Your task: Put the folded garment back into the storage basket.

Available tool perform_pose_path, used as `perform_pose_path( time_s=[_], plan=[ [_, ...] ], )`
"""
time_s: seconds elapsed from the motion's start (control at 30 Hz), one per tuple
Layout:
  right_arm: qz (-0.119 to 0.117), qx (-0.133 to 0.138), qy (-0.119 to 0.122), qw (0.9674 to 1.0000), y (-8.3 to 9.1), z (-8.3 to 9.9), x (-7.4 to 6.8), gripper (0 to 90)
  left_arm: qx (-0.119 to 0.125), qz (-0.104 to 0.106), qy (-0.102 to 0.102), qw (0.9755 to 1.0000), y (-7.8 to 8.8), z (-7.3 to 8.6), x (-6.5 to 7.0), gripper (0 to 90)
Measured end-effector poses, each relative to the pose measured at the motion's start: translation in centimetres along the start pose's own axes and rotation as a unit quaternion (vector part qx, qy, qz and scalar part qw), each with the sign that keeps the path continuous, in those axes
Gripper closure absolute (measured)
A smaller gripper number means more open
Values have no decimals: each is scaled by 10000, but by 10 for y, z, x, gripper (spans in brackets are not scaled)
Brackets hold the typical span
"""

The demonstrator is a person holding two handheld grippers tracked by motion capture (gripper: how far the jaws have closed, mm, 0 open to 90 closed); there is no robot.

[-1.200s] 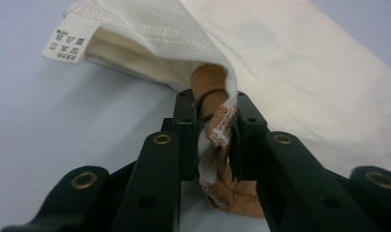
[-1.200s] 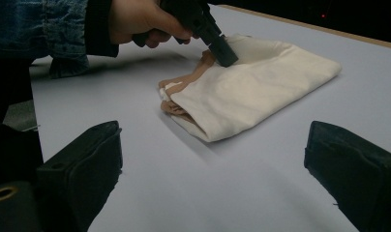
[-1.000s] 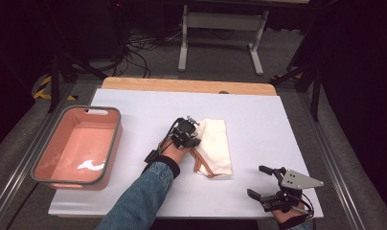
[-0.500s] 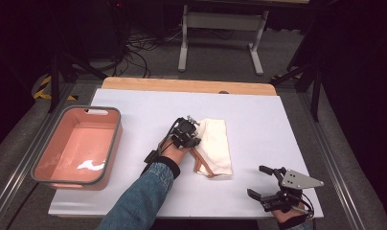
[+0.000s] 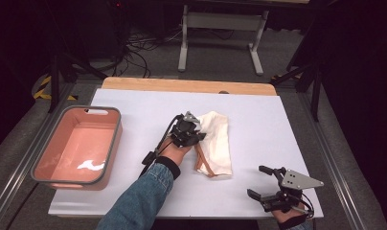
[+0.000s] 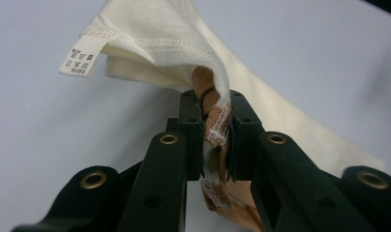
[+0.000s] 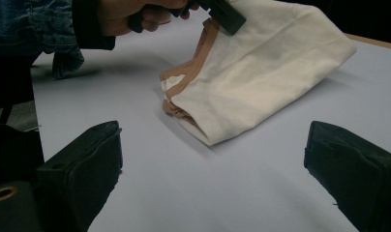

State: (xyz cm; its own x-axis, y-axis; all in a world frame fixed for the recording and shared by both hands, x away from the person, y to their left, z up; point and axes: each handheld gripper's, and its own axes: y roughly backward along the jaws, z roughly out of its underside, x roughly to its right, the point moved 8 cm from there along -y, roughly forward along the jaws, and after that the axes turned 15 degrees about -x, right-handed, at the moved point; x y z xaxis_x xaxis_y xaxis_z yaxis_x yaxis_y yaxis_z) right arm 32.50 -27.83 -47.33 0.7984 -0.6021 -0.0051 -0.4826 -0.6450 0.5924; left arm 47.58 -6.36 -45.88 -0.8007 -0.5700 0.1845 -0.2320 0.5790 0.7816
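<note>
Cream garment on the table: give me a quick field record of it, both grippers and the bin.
garment: cream folded cloth with tan trim, lying mid-table, one edge lifted
care label: white tag on the raised hem
left gripper: shut on the cloth's tan-trimmed edge, cloth bunched between the pads
right gripper: open, nothing between the jaws, near the table's front right corner, apart from the cloth
bin: pink tub at the table's left edge, nothing clearly inside it
table: white top
</note>
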Motion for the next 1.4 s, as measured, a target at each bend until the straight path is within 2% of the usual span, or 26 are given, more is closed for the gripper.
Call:
perform_pose_path(
  time_s=[0.2, 0.23, 0.27, 0.33, 0.4, 0.53, 0.63, 1.07, 1.1, 1.4],
  plan=[
    [-2, 19, 23, 10000, 0, 0, 0, 69, 446, 106, -170, 9988, 15, -9, 10, 803],
    [-2, 19, 28, 10000, 0, 0, 0, 69, 446, 106, -170, 9988, 15, -9, 10, 802],
    [-2, 20, 30, 10000, 0, 0, 0, 69, 617, 83, -239, 9978, 22, -12, 13, 803],
    [11, 15, 23, 10000, 0, 0, 0, 69, 754, 141, -259, 9967, 27, -14, 17, 803],
    [15, 20, 24, 10000, 1, 0, 0, 69, 860, 307, -245, 9955, 30, -15, 20, 802],
    [14, 23, 32, 10000, 1, 0, 0, 69, 1013, 342, -296, 9938, 37, -17, 25, 802],
    [0, 26, 41, 10000, 0, 0, 0, 68, 1214, 338, -365, 9914, 45, -20, 30, 802],
    [-4, 24, 36, 10000, 0, 0, 0, 68, 1439, 206, -520, 9880, 61, -21, 32, 802],
    [-2, 24, 35, 10000, 0, 0, 0, 68, 1461, 138, -554, 9876, 65, -20, 31, 802],
    [2, 15, 32, 10000, 0, 0, 0, 68, 1613, 51, -563, 9853, 89, -16, 26, 802]
  ],
)
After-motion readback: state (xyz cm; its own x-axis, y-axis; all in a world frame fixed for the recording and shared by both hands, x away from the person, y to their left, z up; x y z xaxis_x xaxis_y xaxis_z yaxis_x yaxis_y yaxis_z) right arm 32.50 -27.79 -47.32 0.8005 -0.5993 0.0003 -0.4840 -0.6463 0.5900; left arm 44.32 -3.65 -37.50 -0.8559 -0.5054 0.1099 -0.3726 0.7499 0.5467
